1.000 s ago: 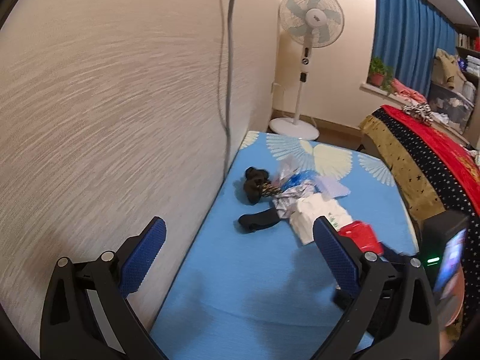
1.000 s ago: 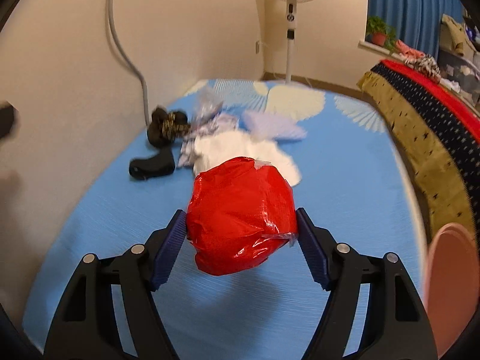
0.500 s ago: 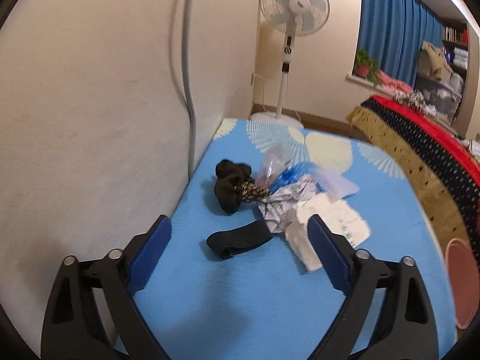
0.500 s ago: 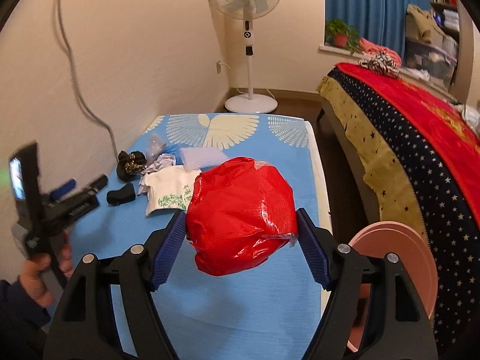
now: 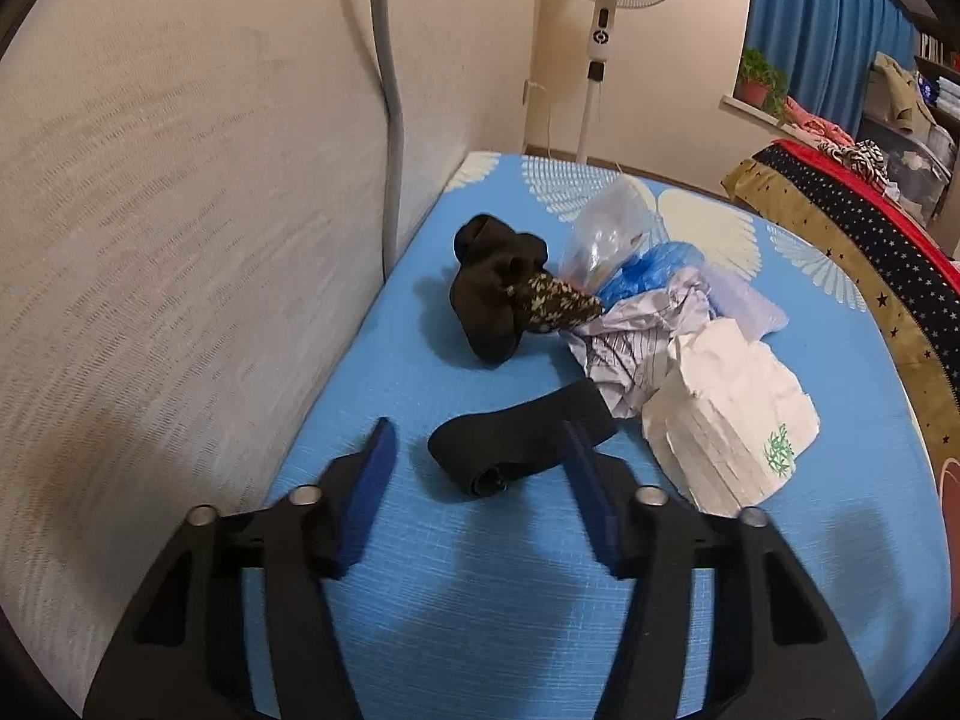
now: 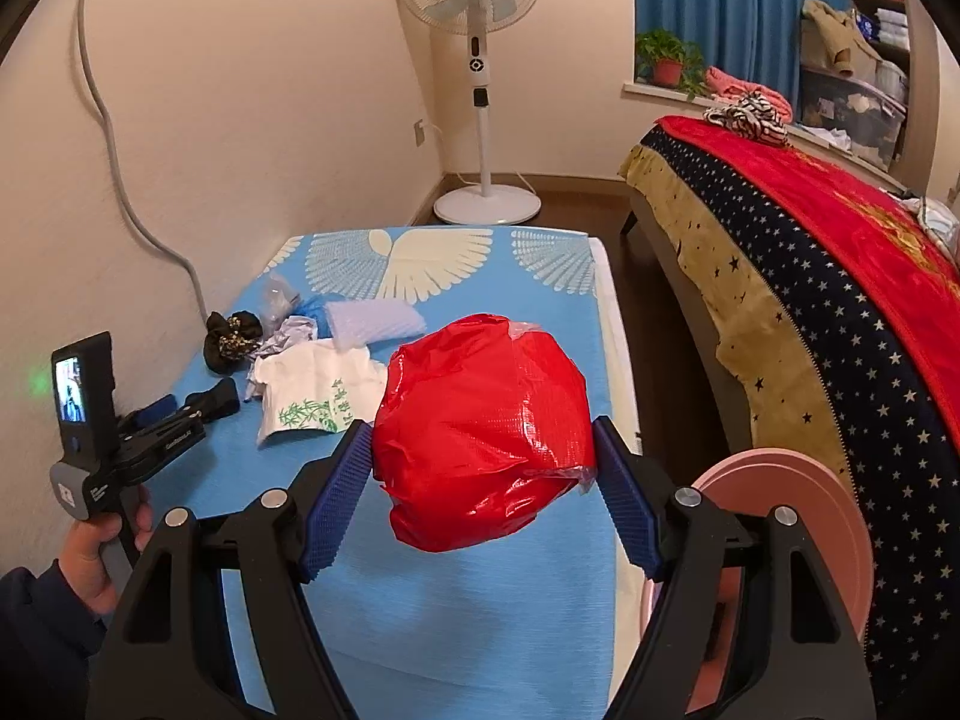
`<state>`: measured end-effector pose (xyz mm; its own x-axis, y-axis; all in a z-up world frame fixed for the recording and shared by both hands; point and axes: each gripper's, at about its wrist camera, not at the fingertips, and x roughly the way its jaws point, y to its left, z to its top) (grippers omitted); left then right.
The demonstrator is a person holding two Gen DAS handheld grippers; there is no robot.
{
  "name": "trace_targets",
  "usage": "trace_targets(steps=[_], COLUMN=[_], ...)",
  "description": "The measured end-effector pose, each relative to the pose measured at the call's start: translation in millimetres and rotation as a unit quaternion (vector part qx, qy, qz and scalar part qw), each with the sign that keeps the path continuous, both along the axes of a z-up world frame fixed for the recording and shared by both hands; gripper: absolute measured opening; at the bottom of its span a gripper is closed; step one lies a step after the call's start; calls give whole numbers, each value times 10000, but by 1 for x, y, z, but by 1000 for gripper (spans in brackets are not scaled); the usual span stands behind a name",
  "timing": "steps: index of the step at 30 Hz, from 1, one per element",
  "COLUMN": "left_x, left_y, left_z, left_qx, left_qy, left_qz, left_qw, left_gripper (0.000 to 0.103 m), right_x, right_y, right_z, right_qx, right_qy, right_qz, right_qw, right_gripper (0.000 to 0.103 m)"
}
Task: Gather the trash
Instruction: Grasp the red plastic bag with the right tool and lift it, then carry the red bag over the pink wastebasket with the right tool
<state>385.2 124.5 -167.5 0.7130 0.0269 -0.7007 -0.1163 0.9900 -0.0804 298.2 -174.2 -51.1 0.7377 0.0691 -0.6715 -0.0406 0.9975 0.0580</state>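
Note:
On the blue mattress (image 5: 480,588) lies a pile of trash: a flat black sock (image 5: 516,444), a balled black and patterned sock (image 5: 498,294), crumpled paper (image 5: 636,336), a white paper bag with a green print (image 5: 732,408) and clear and blue plastic (image 5: 618,246). My left gripper (image 5: 480,462) is low over the flat black sock with its jaws closing. The sock lies between them, and a gap shows at the left pad. My right gripper (image 6: 483,450) is shut on a crumpled red plastic bag (image 6: 486,420), held above the mattress.
A wall (image 5: 180,240) with a grey hose (image 5: 390,90) borders the mattress on the left. A pink bin (image 6: 798,540) stands at the lower right, beside a bed with a red starred blanket (image 6: 840,276). A standing fan (image 6: 480,60) is at the far end.
My left gripper has dropped and moved forward to the flat black sock, and its jaws have narrowed around it. My right gripper pulled back and up with the red bag; the pink bin came into view.

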Motion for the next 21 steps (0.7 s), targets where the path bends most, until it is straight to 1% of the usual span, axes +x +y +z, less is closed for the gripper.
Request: trace_targets(steps=[1,2,3,6,9,12,15,18,19,21], left_x=[1,3,3,-3,-8,-20,-47,-72,-86,-102], left_y=[1,2,3,7,5,-2,-13,-24,-30,-34], left_z=[-2,-3,-4,-1,10,35,78,113,129,147], left_qx=[-38,-78,-102,-241,-132,-93,-71,43,138,212], left_qy=[47,85,101,-66,-202,-386,-690,-883,-963,-1019], left_qz=[-17,-30,-16,-44,-137,-284,-480,-601,-634,-645], left_qw=[10000,9999,9999,9997,9996,9988,9964,9943,9932,9925], left_gripper=[33,28,19,8,7,7,7,7,7,7], right_x=[0,0,0,-1,-1,-4,-10,-21,-26,-41], right_y=[0,1,1,2,2,2,4,10,13,19], right_z=[-1,-1,-2,-4,-2,6,17,34,41,57], right_qx=[11,13,6,-34,-15,32,221,394,388,375], right_qy=[6,17,21,38,42,-56,-128,-170,-227,-380], right_qz=[16,34,40,48,32,19,20,91,139,241], right_qw=[10000,10000,10000,10000,10000,10000,9997,9990,9989,9983], right_gripper=[73,73,73,73,73,73,73,73,73,73])
